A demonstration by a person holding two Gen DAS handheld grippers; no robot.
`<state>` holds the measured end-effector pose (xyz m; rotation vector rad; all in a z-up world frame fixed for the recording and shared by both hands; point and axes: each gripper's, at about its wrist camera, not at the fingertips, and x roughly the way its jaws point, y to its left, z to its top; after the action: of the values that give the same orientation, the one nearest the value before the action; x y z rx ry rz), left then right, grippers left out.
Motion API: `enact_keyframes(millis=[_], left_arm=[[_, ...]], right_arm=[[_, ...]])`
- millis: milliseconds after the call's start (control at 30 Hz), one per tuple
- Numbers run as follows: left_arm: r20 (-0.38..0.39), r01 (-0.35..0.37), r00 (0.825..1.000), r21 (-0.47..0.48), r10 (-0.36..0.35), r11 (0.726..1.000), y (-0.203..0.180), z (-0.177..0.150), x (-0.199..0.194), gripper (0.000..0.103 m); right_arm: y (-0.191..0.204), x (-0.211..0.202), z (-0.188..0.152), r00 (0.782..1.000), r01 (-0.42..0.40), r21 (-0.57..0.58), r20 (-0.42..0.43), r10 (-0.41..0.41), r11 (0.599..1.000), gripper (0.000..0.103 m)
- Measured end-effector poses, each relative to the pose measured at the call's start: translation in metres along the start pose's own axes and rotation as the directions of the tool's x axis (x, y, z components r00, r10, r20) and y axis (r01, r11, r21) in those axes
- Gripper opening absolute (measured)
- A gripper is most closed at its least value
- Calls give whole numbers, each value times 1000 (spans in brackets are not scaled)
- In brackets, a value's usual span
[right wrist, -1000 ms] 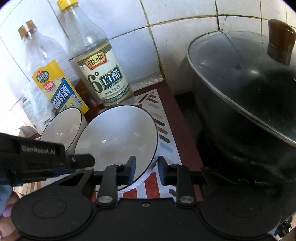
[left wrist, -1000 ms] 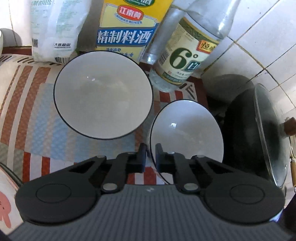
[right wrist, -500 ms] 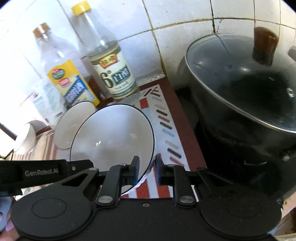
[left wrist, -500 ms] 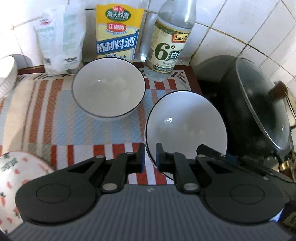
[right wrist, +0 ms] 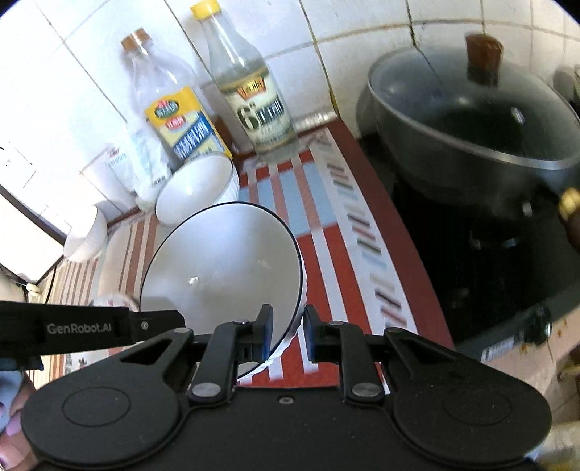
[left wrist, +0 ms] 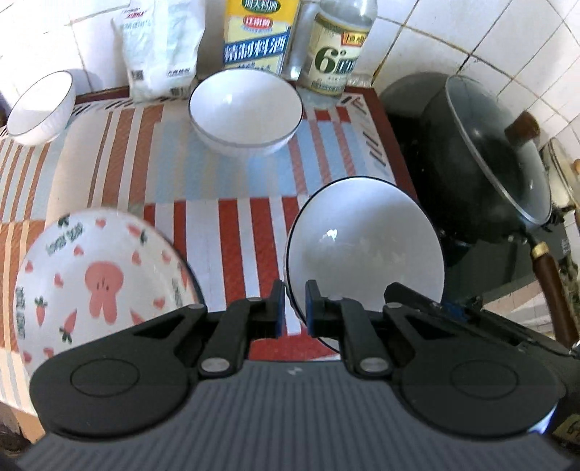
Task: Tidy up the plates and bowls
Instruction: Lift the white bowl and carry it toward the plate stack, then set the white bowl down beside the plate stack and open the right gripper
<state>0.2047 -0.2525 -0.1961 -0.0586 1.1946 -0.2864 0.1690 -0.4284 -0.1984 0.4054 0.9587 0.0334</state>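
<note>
You're looking at a glossy white bowl with a thin black rim (left wrist: 364,250), white inside and out. Behind it stands another white bowl with a dark rim line (left wrist: 245,110), and a smaller white ribbed bowl (left wrist: 40,107) at the far left. Your white plate (left wrist: 98,286) carries pink rabbit, heart and carrot prints. The striped mat (left wrist: 232,232) runs red, orange, pale blue and white. The bottle label (left wrist: 257,34) is yellow and blue. The lidded wok (left wrist: 482,163) is black.
</note>
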Motion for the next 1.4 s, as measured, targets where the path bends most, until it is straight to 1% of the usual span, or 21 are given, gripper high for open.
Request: enact_keyframes(millis=[100,300,467,667,900,1000,1067,1133,1200,1300,1400], left_arm=[[-25,-10,1000,13,10,1000,-2,-11,3,10],[-69,-14,998,18,15,1000,1,-25,12,9],[-96,-17,995,13,18,1000,4,-30,22,10],[-112,-30,993,24,33,999,8,-39,34,10],[-102,-24,994,44,29,999,10,-43,36,10],[-126,-23,992,54,30,998,10,-41,36,12],[-131,-7,991,55,14,998,12,-40,32,13],[-99,-3,995,76,10,997,12,-40,24,14],[-68,-11,998,126,20,992,11,-42,14,15],[-68,14,998,129,-5,992,17,-42,2,16],[-50,8,999,159,0,987,22,-44,-14,17]], right_arm=[[-3,0,-12,1000,3,24,-24,-3,1000,22],[-7,2,-31,999,15,36,-49,-13,999,22],[-20,12,-44,996,-16,112,-82,25,994,22],[-14,18,-52,996,4,67,-90,2,998,22],[-6,19,-55,996,34,15,-86,-33,999,21],[-2,19,-54,994,50,-8,-93,-51,999,25],[1,16,-53,994,55,-23,-96,-56,998,31],[4,10,-51,995,57,-30,-81,-59,998,35],[5,5,-49,996,53,-32,-74,-56,998,38],[10,-7,-44,997,51,-53,-52,-53,997,42],[16,-19,-40,999,39,-68,-35,-41,997,43]])
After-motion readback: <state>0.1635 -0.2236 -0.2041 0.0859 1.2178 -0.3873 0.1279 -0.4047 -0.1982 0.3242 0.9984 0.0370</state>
